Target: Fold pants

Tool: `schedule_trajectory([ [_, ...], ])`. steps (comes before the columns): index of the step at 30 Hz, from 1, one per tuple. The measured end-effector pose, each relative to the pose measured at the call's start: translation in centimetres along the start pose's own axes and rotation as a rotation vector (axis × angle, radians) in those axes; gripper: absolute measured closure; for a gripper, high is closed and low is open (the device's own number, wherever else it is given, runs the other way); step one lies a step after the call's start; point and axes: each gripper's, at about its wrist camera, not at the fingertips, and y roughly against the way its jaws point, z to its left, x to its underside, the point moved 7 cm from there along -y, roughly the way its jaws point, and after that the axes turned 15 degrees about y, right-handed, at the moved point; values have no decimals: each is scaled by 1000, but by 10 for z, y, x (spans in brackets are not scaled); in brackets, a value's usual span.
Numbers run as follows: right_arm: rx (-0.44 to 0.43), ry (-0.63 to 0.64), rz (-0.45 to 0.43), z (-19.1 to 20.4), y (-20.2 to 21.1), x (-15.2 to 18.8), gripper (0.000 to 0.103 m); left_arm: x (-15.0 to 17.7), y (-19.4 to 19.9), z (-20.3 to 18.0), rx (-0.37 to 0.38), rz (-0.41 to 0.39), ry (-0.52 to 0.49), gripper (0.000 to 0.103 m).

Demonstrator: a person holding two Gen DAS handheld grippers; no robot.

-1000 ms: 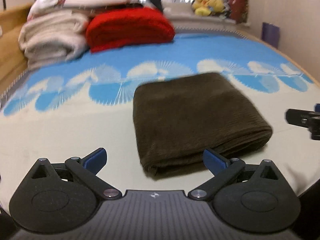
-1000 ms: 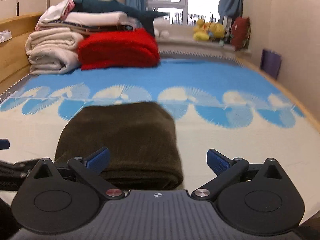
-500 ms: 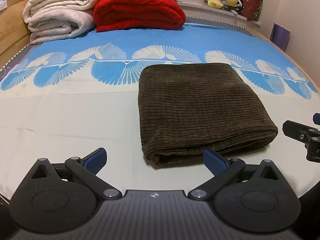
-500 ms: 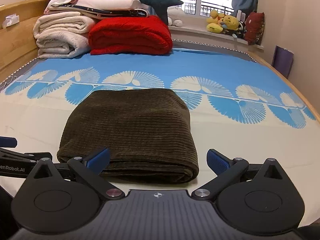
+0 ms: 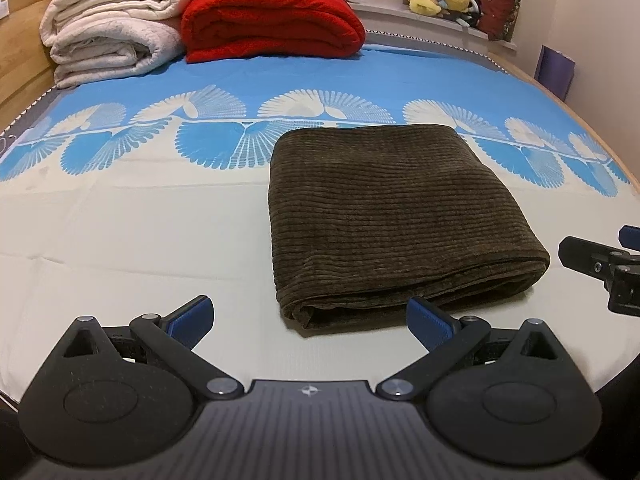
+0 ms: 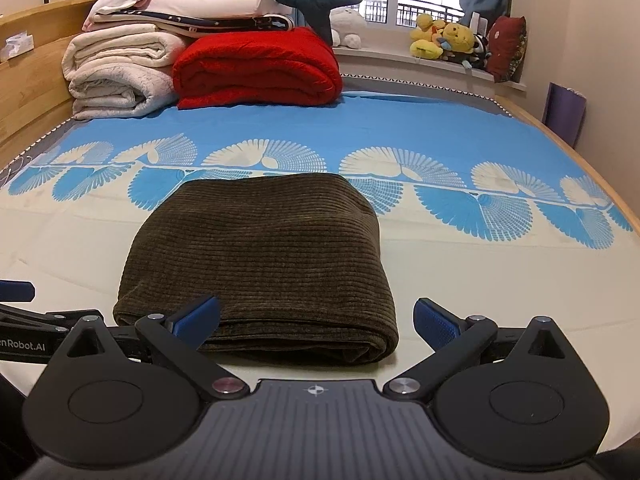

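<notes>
Dark brown corduroy pants (image 5: 392,216) lie folded into a thick rectangle on the bed sheet, also in the right wrist view (image 6: 260,260). My left gripper (image 5: 310,318) is open and empty, just in front of the fold's near left corner. My right gripper (image 6: 316,320) is open and empty, in front of the fold's near right corner. The right gripper's finger shows at the right edge of the left wrist view (image 5: 600,264). The left gripper's finger shows at the left edge of the right wrist view (image 6: 24,312).
A red blanket (image 6: 256,68) and rolled white blankets (image 6: 116,76) are stacked at the head of the bed. Plush toys (image 6: 448,40) sit on the window sill. A wooden bed frame (image 6: 560,136) runs along the right. A purple item (image 6: 566,116) leans on the wall.
Both grippers have pulled back slightly and steadied; the views are sharper. The folded pants have not moved.
</notes>
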Motion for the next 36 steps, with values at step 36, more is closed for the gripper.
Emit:
schedule_trajectory([
  [36, -8, 2, 7, 1, 0, 0, 1, 1, -1, -2, 11, 0, -6, 0],
])
